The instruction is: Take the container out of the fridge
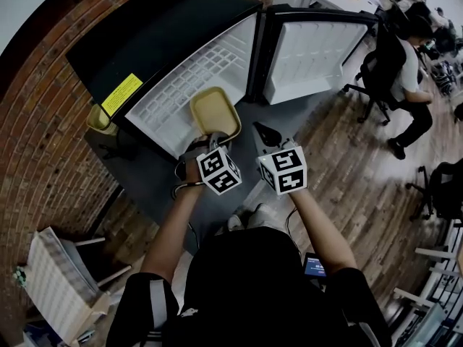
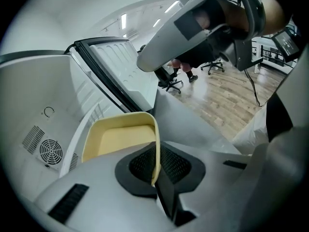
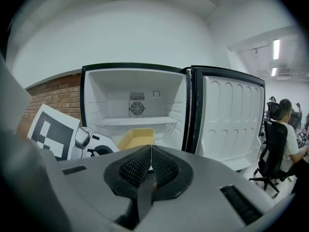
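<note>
A shallow yellow container [image 1: 214,111] hangs in front of the open fridge [image 1: 173,92], just outside its white interior. My left gripper [image 1: 210,139] is shut on the container's near rim; in the left gripper view the rim's edge [image 2: 155,153] stands pinched between the dark pads [image 2: 140,164]. My right gripper [image 1: 266,133] is beside it on the right, shut with nothing between its pads [image 3: 137,167]. From the right gripper view the container [image 3: 136,138] shows below the fridge's shelf [image 3: 136,121], with the left gripper's marker cube [image 3: 50,132] to its left.
The fridge door [image 1: 315,53] stands swung open to the right. A brick wall [image 1: 43,143] runs along the left. A person sits on an office chair [image 1: 383,71] at the right on the wooden floor. A white slatted unit [image 1: 51,280] stands at the lower left.
</note>
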Tool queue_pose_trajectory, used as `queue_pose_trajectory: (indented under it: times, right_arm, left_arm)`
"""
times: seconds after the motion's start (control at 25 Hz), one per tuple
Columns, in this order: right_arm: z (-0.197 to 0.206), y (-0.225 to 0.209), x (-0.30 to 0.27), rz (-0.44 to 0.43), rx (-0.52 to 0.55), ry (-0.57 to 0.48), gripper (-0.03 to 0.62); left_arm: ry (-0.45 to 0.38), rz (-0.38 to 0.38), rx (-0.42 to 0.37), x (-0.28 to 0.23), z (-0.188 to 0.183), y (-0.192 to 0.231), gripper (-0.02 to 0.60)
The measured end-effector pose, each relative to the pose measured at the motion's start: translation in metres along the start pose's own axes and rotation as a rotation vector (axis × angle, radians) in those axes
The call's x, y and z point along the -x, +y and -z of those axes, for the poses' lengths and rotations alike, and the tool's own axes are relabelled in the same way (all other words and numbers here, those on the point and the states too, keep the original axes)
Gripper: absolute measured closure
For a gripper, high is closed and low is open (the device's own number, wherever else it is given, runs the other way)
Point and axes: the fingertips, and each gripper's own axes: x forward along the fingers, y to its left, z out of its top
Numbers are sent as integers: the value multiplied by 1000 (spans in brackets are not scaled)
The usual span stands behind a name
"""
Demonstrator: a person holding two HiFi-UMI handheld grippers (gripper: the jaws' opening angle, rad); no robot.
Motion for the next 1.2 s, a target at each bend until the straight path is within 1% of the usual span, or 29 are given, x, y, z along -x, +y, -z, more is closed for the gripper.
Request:
queue_pose_trajectory:
  times: [0.44,0.6,0.8,1.2]
  right_arm:
    - [-4,-8,29,16,6,-37,553]
    - [1,-15,52,17,-3,-39,553]
    - [5,-21,77,3,6,-44,553]
    - [10,-17,125,-30,34,-65,553]
  left_arm:
    - [-16,-12,-11,19,-25,-9,552]
    - [-14,-14,-10,26,-40,-25,552]
    - [-12,-22,12,37,-59,-43,554]
    - [2,-60,31,66,-80,-77,552]
